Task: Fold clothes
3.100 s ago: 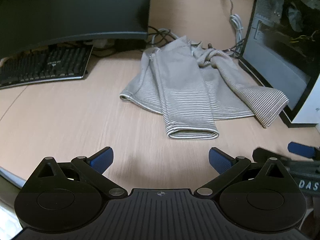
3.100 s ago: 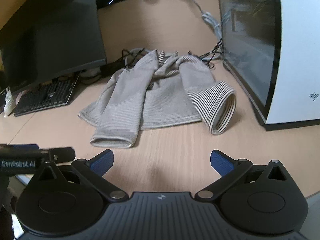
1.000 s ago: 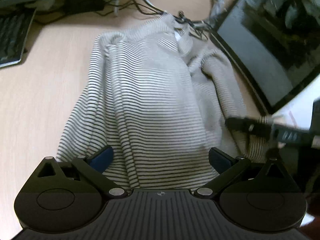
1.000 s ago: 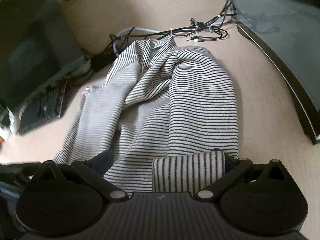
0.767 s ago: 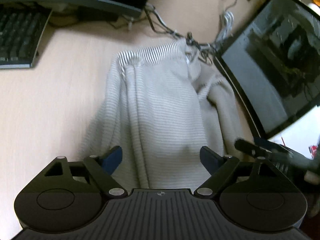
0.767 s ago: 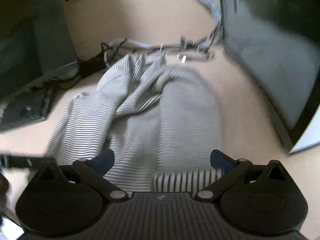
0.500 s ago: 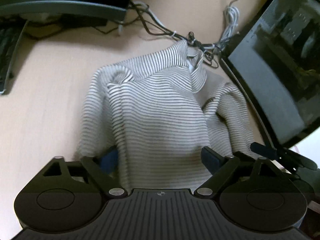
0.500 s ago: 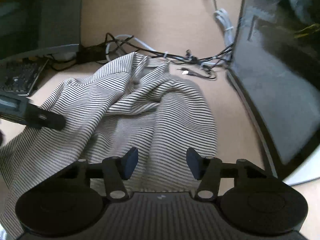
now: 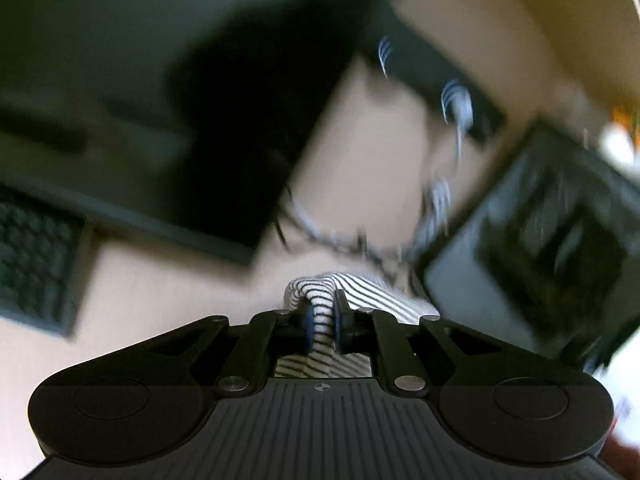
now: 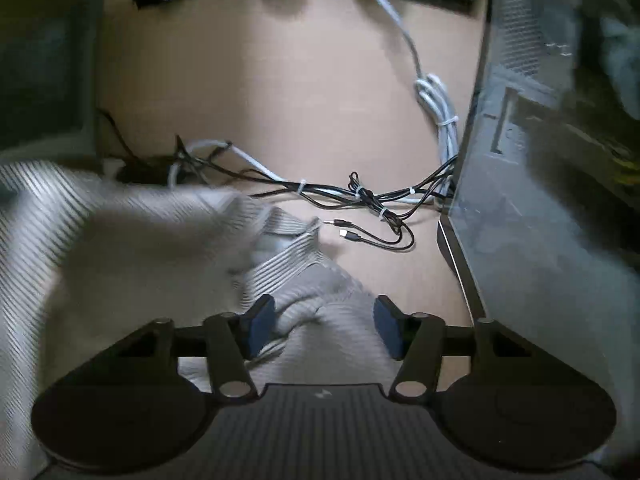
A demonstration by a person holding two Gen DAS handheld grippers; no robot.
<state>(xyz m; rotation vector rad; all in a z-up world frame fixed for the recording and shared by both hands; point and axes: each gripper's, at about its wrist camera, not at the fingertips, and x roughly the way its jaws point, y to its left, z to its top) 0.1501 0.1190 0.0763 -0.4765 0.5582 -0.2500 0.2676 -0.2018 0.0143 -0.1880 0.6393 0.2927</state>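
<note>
The left claw (image 9: 322, 322) is clamped on a fold of the striped sweater (image 10: 120, 248). The right claw (image 10: 322, 330) is spread, straddling cloth beside the PC case (image 10: 552, 200). Step: lifting to spread. Next, the right claw must pinch its fold.

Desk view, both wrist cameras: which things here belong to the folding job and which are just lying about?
Part of the job:
- striped sweater
- left tongs, shut on a bunched fold of it
- right tongs, open over the fabric

Just lying about:
- cables
- keyboard
- monitor
- computer case
- desk
</note>
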